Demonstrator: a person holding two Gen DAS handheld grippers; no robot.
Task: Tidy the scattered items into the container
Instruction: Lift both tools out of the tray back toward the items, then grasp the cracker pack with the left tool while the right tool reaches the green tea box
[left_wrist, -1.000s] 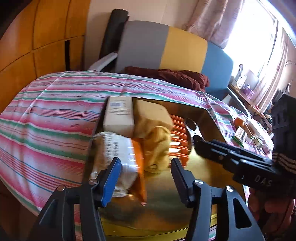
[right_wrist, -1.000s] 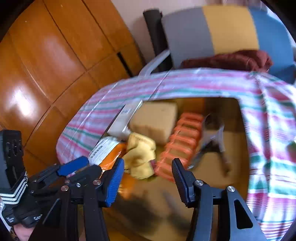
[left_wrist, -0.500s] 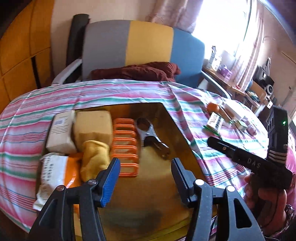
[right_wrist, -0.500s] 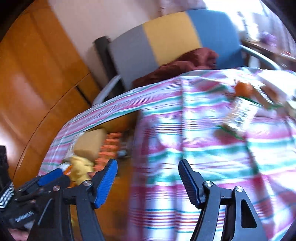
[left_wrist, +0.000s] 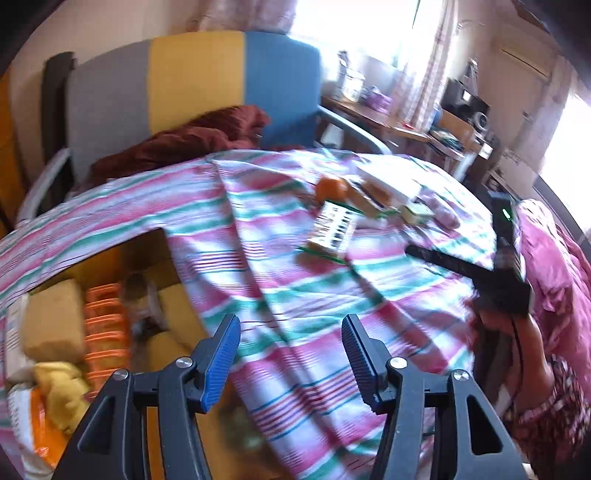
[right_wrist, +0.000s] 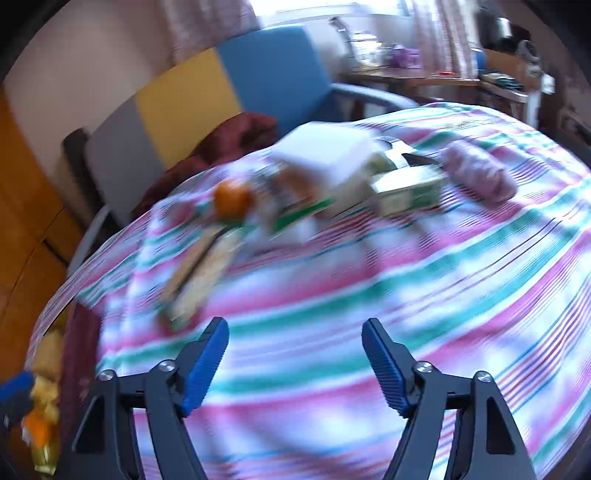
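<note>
While right gripper (right_wrist: 294, 365) jaws open, striped cloth (right_wrist: 369, 295) lies bare beneath

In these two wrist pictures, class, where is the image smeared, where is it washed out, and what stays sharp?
Left wrist view: window blown out white, striped cloth mildly smeared, left gripper crisp. Right wrist view: heavier motion blur over the orange and white box; right gripper sharp, jaws opening, empty.
</note>
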